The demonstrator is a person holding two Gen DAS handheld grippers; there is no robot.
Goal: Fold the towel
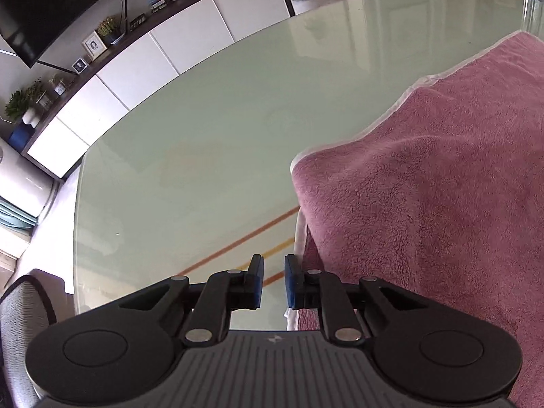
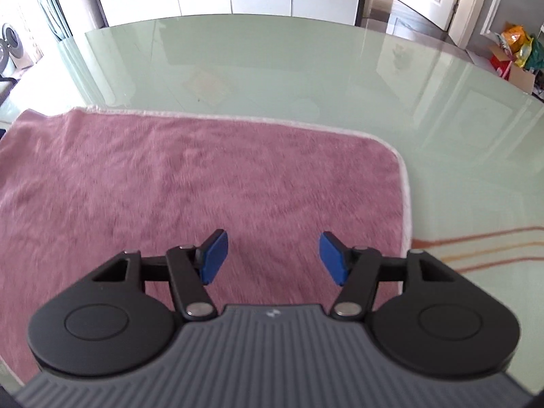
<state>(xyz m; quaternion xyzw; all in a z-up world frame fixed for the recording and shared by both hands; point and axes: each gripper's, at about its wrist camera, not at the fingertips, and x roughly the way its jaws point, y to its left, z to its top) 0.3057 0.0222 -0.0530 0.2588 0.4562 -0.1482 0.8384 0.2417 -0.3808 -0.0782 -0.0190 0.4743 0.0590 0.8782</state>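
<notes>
A pink fluffy towel point(image 1: 442, 176) with a pale hem lies on the glass table point(image 1: 204, 136), filling the right side of the left wrist view; its near corner stands raised in a hump. My left gripper point(image 1: 274, 280) sits just left of the towel's edge, its blue pads a narrow gap apart with only glass showing between them. In the right wrist view the towel point(image 2: 204, 176) spreads flat, its rounded right corner near the table's middle. My right gripper point(image 2: 273, 255) hovers over the towel's near part, wide open and holding nothing.
The pale green glass table point(image 2: 306, 68) runs far beyond the towel. A white sideboard point(image 1: 136, 68) with plants and photo frames stands behind it. A grey chair back point(image 1: 23, 323) is at the table's near left. Boxes and bags point(image 2: 513, 54) lie on the floor at the far right.
</notes>
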